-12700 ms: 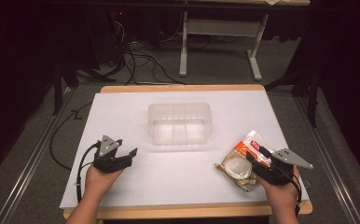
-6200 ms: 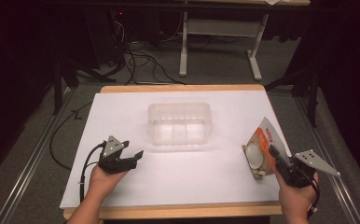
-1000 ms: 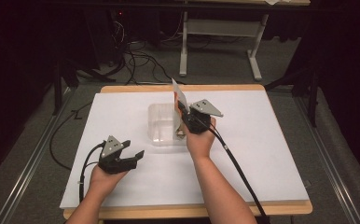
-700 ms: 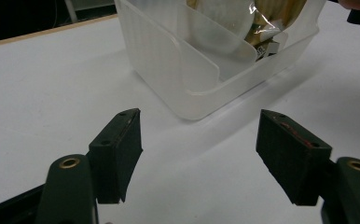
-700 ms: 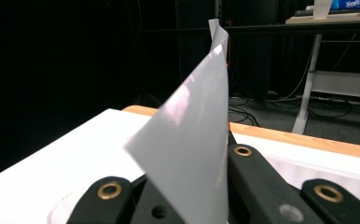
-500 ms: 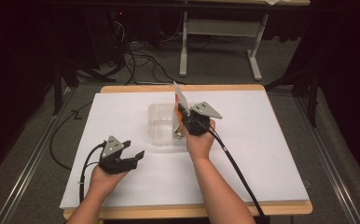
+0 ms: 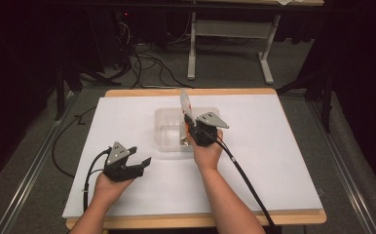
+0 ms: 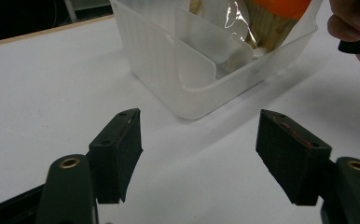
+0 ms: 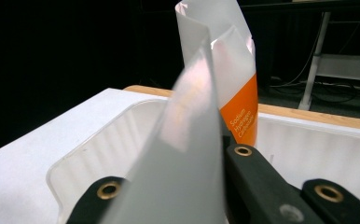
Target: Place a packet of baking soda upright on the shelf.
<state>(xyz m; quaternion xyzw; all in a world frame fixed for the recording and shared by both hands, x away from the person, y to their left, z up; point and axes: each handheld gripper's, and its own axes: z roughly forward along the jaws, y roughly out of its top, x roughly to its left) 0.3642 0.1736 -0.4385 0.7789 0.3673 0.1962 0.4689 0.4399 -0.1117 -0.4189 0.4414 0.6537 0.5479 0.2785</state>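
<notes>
Packet (image 7: pixel 184 113) upright in bin (image 7: pixel 169 141) mid-table, right gripper (image 7: pixel 196 131) gripping it, left gripper (image 7: pixel 136 165) nearer, left.

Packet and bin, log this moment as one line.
right claw: shut on packet | packet: upright, lower end in clear bin | left claw: open, on white table

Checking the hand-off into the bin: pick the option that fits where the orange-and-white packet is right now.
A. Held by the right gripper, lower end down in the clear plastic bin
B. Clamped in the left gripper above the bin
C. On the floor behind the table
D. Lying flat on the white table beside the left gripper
A: the right gripper pinches the packet, whose lower end sits inside the clear bin; the left gripper stands open and empty.
</notes>
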